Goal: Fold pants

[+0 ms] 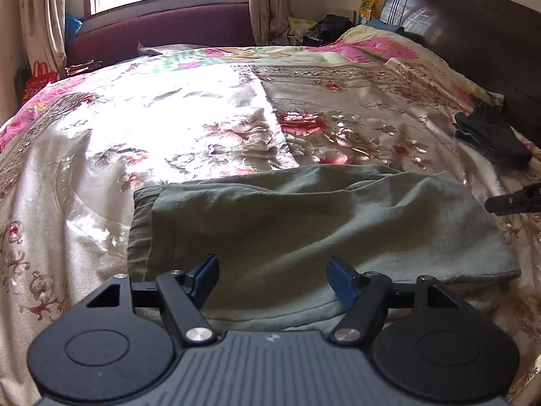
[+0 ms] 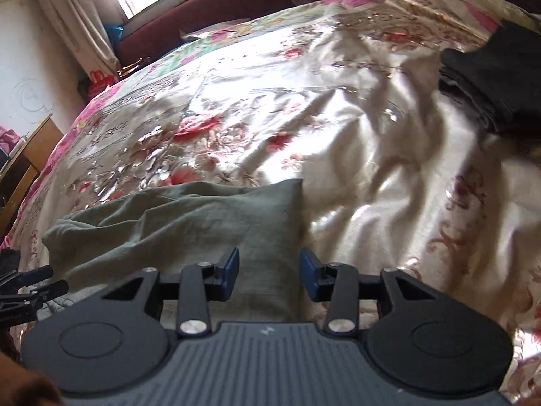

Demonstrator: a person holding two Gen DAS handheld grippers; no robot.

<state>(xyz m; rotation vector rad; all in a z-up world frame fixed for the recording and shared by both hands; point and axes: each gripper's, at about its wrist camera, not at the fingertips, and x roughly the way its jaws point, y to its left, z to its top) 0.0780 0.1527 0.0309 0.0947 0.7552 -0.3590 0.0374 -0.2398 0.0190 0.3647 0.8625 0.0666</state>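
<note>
Grey-green pants (image 1: pixel 304 223) lie folded into a thick rectangle on the floral bedspread (image 1: pixel 169 118). My left gripper (image 1: pixel 272 270) is open and empty, its blue pads (image 1: pixel 206 277) just above the pants' near edge. The right gripper's black tip shows at the right edge of the left wrist view (image 1: pixel 514 199), beside the pants' right end. In the right wrist view the pants (image 2: pixel 189 223) fill the lower left. My right gripper (image 2: pixel 269 267) is open and empty over their right end. The left gripper's fingers (image 2: pixel 30 287) show at the left edge.
A pile of dark folded clothes (image 1: pixel 490 138) lies at the bed's right side by the dark headboard (image 1: pixel 473 27); it also shows in the right wrist view (image 2: pixel 490 81). A maroon bench (image 1: pixel 162 34) and window stand beyond the bed. A wooden table (image 2: pixel 23 169) stands left.
</note>
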